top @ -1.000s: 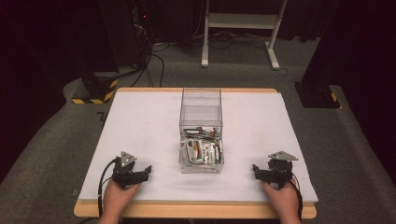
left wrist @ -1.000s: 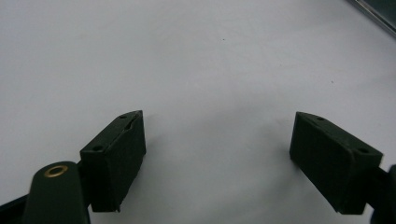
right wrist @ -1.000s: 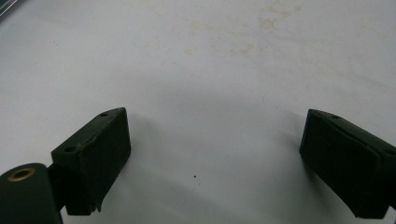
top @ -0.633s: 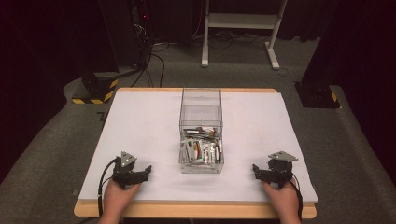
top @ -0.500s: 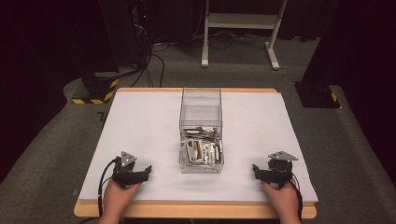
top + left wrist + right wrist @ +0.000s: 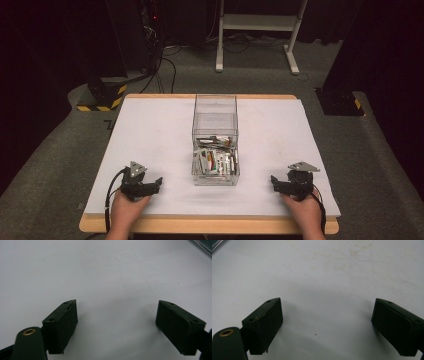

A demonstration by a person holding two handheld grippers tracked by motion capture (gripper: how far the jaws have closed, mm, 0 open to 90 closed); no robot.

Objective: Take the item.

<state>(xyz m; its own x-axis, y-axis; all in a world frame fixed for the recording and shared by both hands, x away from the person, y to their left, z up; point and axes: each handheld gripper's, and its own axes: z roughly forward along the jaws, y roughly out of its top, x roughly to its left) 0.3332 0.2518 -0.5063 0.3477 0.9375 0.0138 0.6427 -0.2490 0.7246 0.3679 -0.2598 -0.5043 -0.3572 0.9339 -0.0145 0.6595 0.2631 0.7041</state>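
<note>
Two grippers are held at the near edge of the table (image 6: 150,125), the left gripper (image 6: 159,181) and right gripper (image 6: 273,181) each with jaws spread wide over bare white surface. One clear bin (image 6: 215,145) is set midway between them (well apart from both), with open room on either side. Its jumbled contents cannot be counted.

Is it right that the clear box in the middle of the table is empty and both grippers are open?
Not quite. The clear box is not empty: the high view shows small things piled in its near end. Both the left gripper and the right gripper are open.
</note>
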